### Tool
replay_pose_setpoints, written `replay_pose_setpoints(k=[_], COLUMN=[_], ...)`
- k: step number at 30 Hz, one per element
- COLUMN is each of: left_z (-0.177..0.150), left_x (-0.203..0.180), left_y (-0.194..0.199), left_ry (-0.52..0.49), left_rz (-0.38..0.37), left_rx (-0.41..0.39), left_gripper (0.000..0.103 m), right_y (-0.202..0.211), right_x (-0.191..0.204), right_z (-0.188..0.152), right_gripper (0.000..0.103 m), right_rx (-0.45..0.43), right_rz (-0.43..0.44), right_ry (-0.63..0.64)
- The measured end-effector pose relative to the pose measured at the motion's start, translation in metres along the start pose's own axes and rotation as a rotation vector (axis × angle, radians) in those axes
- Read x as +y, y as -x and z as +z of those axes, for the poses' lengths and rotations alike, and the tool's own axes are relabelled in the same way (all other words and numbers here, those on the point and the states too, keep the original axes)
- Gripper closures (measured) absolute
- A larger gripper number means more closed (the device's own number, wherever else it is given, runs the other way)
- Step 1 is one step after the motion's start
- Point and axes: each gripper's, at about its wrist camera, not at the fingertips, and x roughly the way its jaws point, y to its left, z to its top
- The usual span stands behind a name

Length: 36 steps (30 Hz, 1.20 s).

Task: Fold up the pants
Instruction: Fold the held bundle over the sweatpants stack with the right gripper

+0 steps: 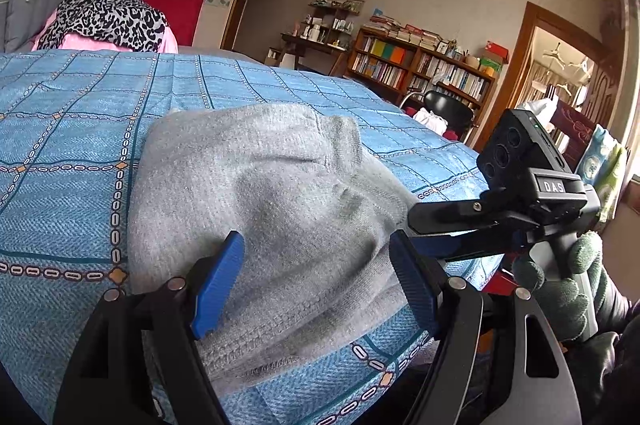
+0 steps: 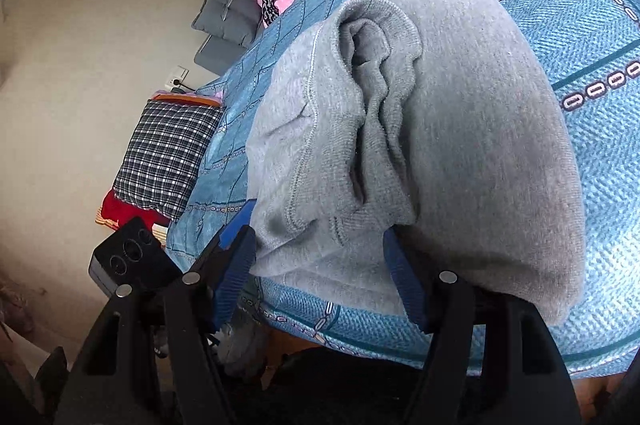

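Grey pants (image 1: pixel 272 193) lie folded in a thick bundle on a blue patterned bedspread (image 1: pixel 80 129), near its front edge. My left gripper (image 1: pixel 316 273) is open, its blue fingers (image 1: pixel 220 281) wide apart over the bundle's near hem. To its right, a gloved hand (image 1: pixel 560 285) holds my right gripper (image 1: pixel 404 227) with its tips at the pants' right edge. In the right wrist view the pants (image 2: pixel 460 125) show stacked layers and a rolled fold. My right gripper (image 2: pixel 320 265) is open and straddles the near end of that fold, with cloth between its fingers (image 2: pixel 236 265).
A leopard-print cloth (image 1: pixel 108 17) on pink fabric lies at the bed's far end. A bookshelf (image 1: pixel 420 69), black chair (image 1: pixel 448 109) and doorway (image 1: pixel 560 65) stand beyond the bed. A checked cushion (image 2: pixel 168 153) sits beside the bed by the wall. The left gripper's camera box (image 2: pixel 128 257) is at lower left.
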Motion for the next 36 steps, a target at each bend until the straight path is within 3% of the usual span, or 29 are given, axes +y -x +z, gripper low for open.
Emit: replay_pose_setpoints(k=[8,11,15,17,19,23,26,31,36], left_z=[-0.001,0.001,0.000,-0.001,-0.001,-0.001,0.000,0.012,0.038], left_x=[0.000,0.001,0.000,-0.001,-0.001,0.000,0.002,0.003,0.001], left_y=[-0.002,-0.003,-0.006,-0.007,-0.007,-0.007,-0.005,0.007,0.019], left_ry=[-0.005,0.000,0.002,-0.002,-0.002,0.002,0.008,0.014,0.010], left_rz=[-0.011,-0.018,-0.021,-0.021,-0.020,-0.016,-0.010,0.009,-0.014], left_rx=[-0.007,-0.010,-0.006,-0.006,-0.005,-0.004,-0.003,-0.043,-0.098], left_gripper=[0.029,0.029,0.029,0.029,0.029,0.029,0.029,0.029,0.026], right_y=[0.008,0.010,-0.015,-0.021,-0.024,-0.040,-0.038,0.000,0.040], right_x=[0.013,0.023,0.006,0.010,0.015,0.019,0.033,0.072,0.076], right_z=[0.011,0.020,0.027,0.030,0.035,0.044,0.045,0.051,0.052], right_gripper=[0.035,0.035,0.035,0.036,0.042,0.065,0.071,0.074,0.074], right_rx=[-0.140,-0.212,-0.153,-0.162,-0.168,-0.144,-0.164,-0.288,-0.382], right_rz=[0.030,-0.044,-0.076,-0.077,-0.086,-0.165,-0.192,-0.165,-0.161], right_ry=[-0.009,0.067,-0.016,0.003,0.024,0.058,0.146,0.303,0.339])
